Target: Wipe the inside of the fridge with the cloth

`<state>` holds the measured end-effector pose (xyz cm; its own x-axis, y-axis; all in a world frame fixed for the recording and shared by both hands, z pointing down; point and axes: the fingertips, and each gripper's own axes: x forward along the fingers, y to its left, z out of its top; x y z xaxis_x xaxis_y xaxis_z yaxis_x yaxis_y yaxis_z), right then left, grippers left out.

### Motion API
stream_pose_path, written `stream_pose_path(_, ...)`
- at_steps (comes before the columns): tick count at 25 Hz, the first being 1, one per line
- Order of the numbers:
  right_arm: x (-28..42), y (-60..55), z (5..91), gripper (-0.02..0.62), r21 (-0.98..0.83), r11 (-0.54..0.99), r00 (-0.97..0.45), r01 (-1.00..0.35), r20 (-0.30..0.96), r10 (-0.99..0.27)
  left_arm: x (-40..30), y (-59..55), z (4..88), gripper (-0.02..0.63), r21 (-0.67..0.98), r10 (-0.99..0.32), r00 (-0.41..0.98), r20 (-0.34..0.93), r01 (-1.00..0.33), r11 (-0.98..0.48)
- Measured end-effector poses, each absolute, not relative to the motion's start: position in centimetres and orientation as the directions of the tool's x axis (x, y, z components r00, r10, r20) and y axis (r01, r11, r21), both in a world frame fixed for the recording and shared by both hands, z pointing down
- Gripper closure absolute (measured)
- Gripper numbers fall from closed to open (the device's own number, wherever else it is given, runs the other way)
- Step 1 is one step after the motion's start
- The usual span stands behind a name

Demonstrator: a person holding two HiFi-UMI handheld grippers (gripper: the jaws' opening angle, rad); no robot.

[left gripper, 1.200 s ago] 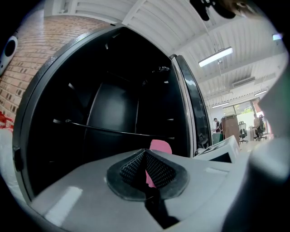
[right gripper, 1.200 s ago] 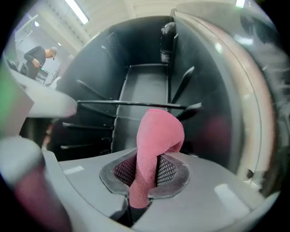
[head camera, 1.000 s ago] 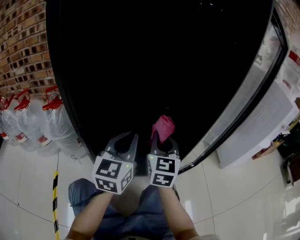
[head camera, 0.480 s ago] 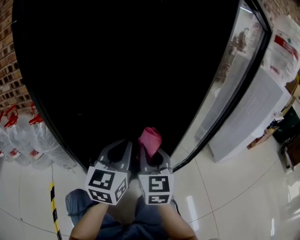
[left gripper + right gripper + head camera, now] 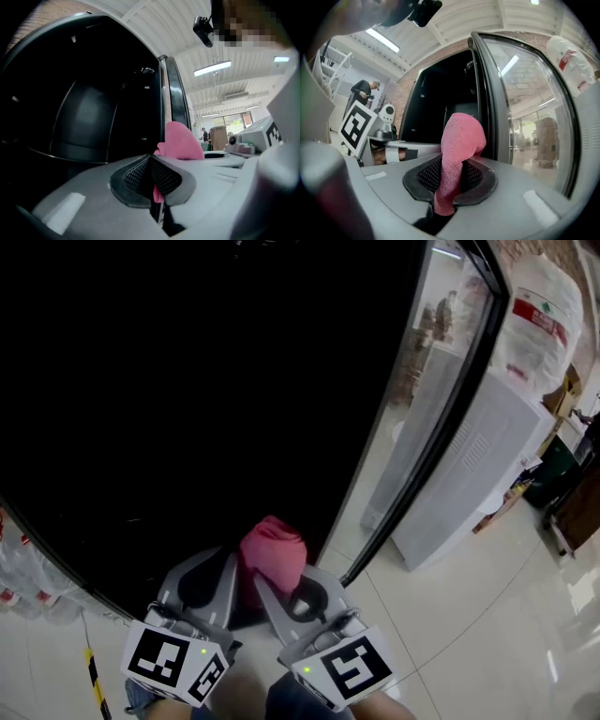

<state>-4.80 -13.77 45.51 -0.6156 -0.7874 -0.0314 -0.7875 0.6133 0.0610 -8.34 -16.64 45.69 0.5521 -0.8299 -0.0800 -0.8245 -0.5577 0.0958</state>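
Holding: right gripper (image 5: 265, 583) clamped cloth (image 5: 273, 554) upright
Ahead: fridge (image 5: 187, 409) interior lay just beyond
Idle: left gripper (image 5: 223, 566) was pressed together

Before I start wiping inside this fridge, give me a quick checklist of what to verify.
1. Cloth clamped in right gripper: ok.
2. Cloth sticks out past the jaws enough to wipe: ok.
3. Fridge door open: ok.
4. Left gripper, jaws together, clear of the cloth: cannot tell, it sits close beside.
5. Fridge interior free of items: cannot tell, too dark.
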Motion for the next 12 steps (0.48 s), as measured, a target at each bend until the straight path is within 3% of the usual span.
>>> stream_pose_path(4,-3.8,-12.4,41.2,0.535,0.055,0.643,-0.646,-0.764,-0.074,-0.76,-7.6,-16.7,42.9,0.614,0.077,-0.837,0.54,-0.083,-0.834,-0.546)
stream_pose_path(12,-1.9,-9.6,33.8,0.535,-0.05,0.71,-0.708,-0.703,-0.044,-0.704,-5.8,-16.0,35.3,0.614,0.033,-0.854,0.52,-0.005,-0.853,-0.52)
